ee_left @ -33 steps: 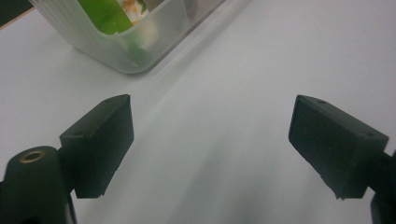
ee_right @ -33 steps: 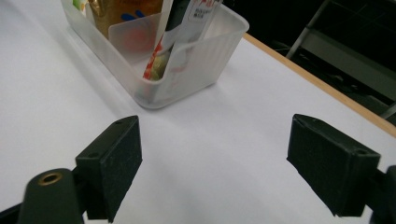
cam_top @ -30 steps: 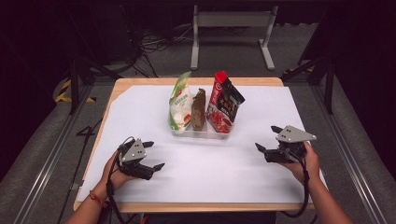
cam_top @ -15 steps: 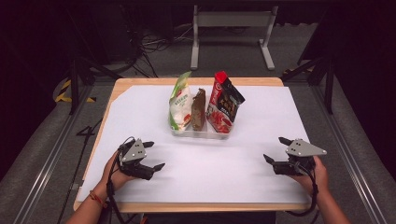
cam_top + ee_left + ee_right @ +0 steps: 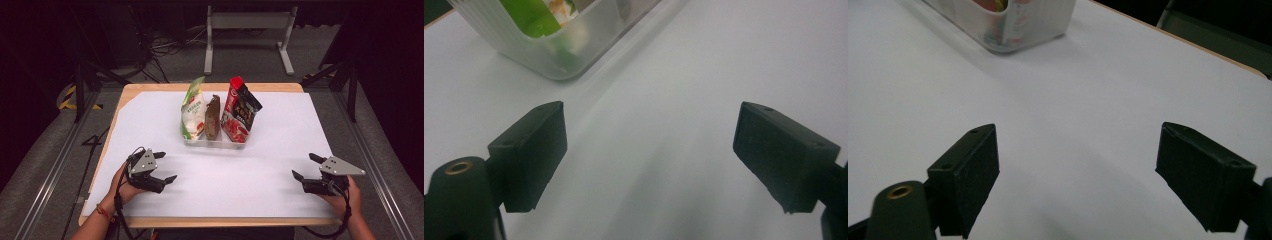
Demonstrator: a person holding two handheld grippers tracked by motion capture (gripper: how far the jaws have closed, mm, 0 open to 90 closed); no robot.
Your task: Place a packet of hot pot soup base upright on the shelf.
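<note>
Here the table (image 5: 150, 100), under a white sheet (image 5: 280, 130), is the biggest thing, and most of it is bare. Its near edge lies just behind both hands, its far edge beyond the bin (image 5: 215, 141). The clear bin sits mid-table toward the far side, its long axis running left to right, with three packets standing upright in it side by side: a green bag (image 5: 192, 112) at the left end, a brown packet (image 5: 213, 117) in the middle, a red bag (image 5: 240, 116) at the right end, tilted a little outward. Both grippers are empty, low near the front edge, well apart from each other and from the bin. The left gripper (image 5: 166, 167) has its jaws spread wide; the bin lies ahead and to its right, and the left gripper view shows the bin's green-bag corner (image 5: 559, 55) ahead of its left jaw. The right gripper (image 5: 305, 166) also has its jaws wide apart, pointing toward the left, with the bin ahead and to its left. The left gripper looks somewhat nearer, so it would likely reach the green bag first, over open sheet with nothing in the way on either side.
</note>
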